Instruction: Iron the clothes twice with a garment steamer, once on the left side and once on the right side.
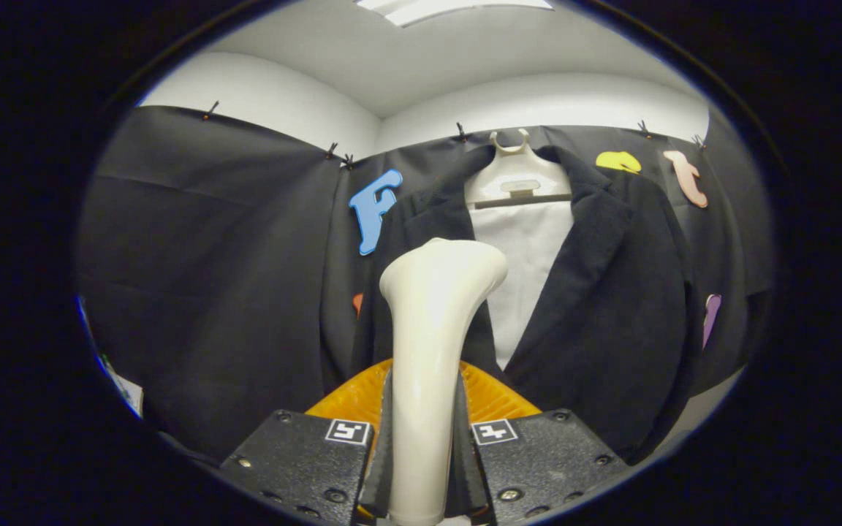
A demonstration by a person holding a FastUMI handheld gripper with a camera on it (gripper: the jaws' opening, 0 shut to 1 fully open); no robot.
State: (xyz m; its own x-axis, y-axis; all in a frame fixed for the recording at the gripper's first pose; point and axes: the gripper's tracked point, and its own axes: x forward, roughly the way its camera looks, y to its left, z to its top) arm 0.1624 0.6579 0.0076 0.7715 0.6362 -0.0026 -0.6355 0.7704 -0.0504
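A cream-white garment steamer (428, 343) stands upright between my fingers, its flared head up at the level of the jacket's chest. My gripper (422, 431) is shut on the steamer's handle, both fingers pressing its sides. Beyond it hangs a dark jacket (611, 292) on a white hanger (517, 175), open at the front over a white lining (527, 270). The steamer head covers part of the jacket's left lapel; I cannot tell whether it touches the cloth.
Black cloth (209, 277) covers the booth's walls behind and to the left of the jacket. A white wall and ceiling (406, 80) rise above the cloth. A pale strip of surface (706, 409) shows below the jacket's right hem.
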